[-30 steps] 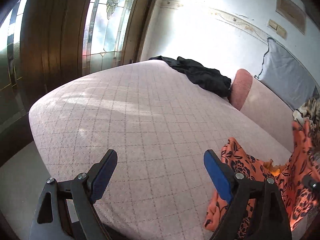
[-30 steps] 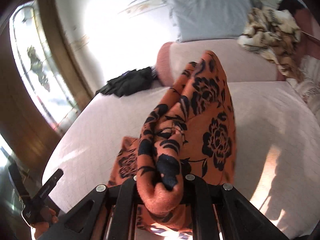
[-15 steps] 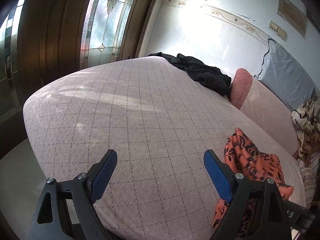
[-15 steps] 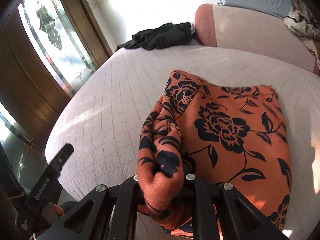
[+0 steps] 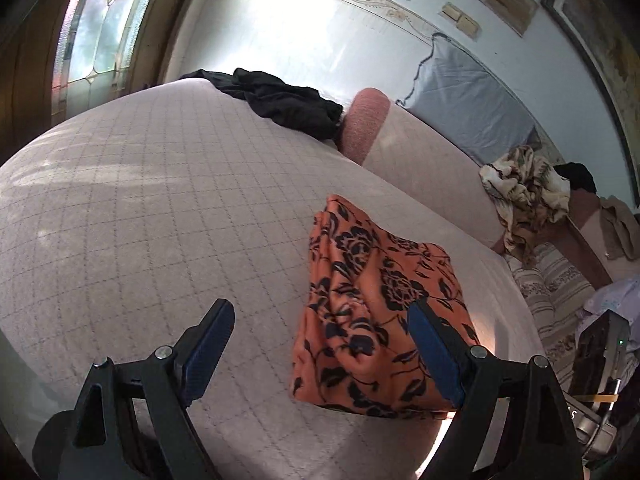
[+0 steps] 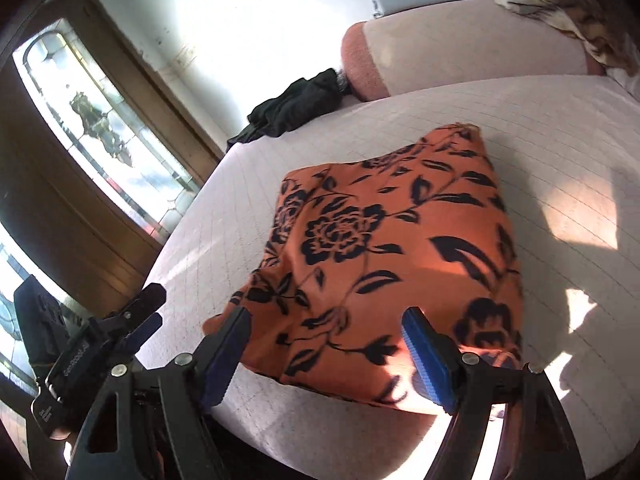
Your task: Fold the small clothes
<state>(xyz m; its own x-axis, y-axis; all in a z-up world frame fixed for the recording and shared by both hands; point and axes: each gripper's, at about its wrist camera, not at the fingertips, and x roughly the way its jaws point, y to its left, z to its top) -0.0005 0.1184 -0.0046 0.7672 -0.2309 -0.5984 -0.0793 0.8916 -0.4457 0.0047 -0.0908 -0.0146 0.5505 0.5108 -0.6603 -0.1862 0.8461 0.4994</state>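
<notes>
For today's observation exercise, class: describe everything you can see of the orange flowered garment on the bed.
The orange garment is soft, fleecy-looking cloth printed with black roses and leaves. It lies folded into a rough rectangle, flat on the pink quilted bed cover near the bed's front edge, with bunched folds along one side. Sunlight falls on its near corner. The right tool has its jaws opening astride the near edge, pads off the cloth. The left tool is open beside it, not gripping it.
</notes>
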